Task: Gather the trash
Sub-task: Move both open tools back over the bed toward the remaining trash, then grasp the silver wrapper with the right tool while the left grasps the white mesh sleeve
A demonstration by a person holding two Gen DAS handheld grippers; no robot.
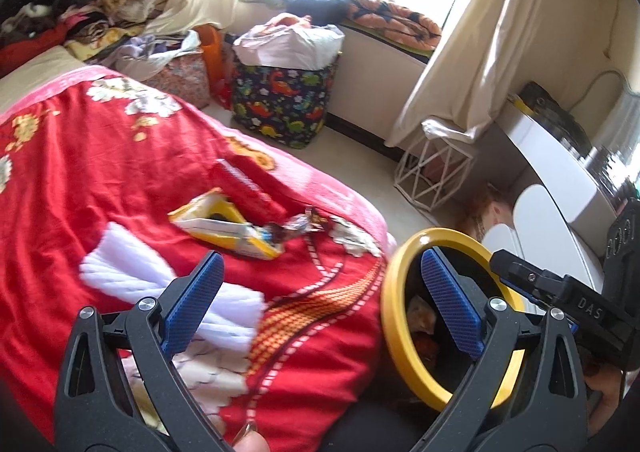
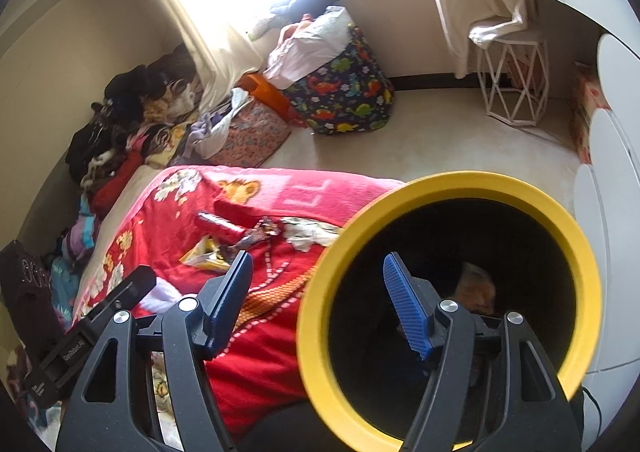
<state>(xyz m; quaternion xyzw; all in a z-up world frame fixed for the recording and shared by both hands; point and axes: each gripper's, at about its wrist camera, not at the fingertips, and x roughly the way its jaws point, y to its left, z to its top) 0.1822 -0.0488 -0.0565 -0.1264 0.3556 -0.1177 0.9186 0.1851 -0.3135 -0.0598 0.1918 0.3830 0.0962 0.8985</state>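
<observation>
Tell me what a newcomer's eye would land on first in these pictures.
The yellow-rimmed black bin fills the lower right of the right wrist view, with the open right claw straddling its rim. To its left spreads a red flowered blanket, with a yellow wrapper, a red packet and white tissue lying on it. The left claw also stands open, empty.

Fuzzy cloth blanket (image 1: pixel 100 180), glossy plastic bin rim (image 2: pixel 452 182), crinkly foil wrapper (image 1: pixel 298 226)
</observation>
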